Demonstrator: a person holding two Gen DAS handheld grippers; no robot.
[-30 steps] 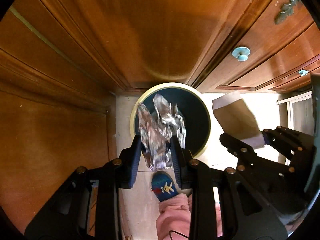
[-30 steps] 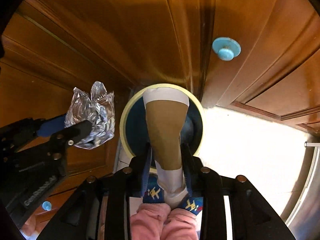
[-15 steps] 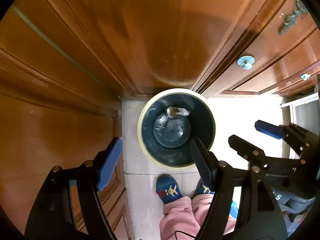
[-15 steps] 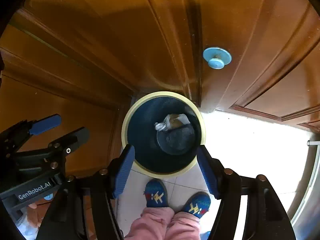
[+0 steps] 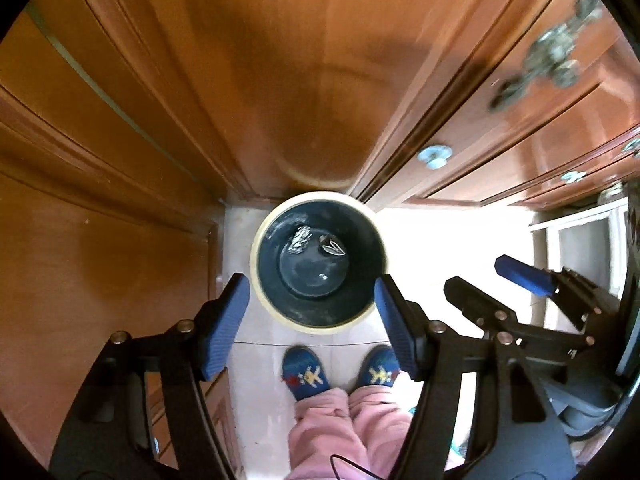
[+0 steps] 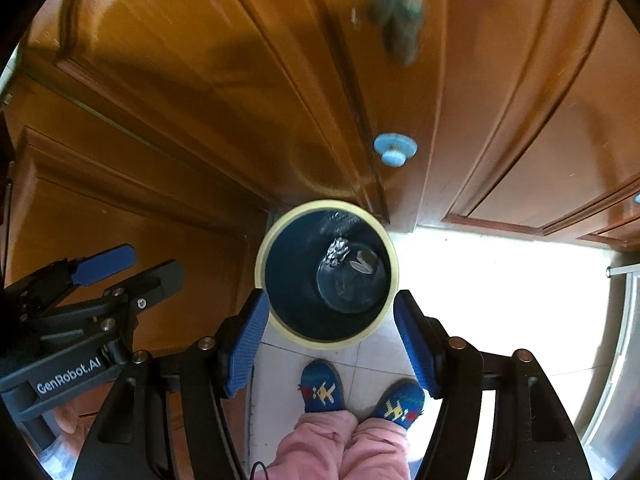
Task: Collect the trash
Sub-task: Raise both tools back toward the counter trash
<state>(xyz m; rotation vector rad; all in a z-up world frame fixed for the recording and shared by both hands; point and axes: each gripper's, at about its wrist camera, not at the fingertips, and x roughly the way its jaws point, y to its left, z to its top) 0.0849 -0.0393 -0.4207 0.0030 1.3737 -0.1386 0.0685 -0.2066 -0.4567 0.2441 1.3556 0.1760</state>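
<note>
The left claw [image 5: 312, 308] points steeply down with its blue pads apart and nothing between them; its jaws have just been closing a little after letting go. The right claw [image 6: 328, 332] also hangs with its pads spread and nothing between them, having just opened. Both hover above a round dark bin [image 5: 320, 322] with a pale rim, standing on the light tiled floor [image 6: 480, 300] in a corner of wooden cabinet doors [image 5: 260, 80]. At the bottom of the bin lie a crumpled piece of foil [image 5: 301, 236] and, just beside it, a small brown-and-white scrap of paper [image 5: 332, 246]. Below the claws are the person's blue patterned slippers [image 6: 322, 388] and pink trouser legs [image 6: 340, 448]. A pale blue knob [image 6: 395, 151] sits on one door.
</note>
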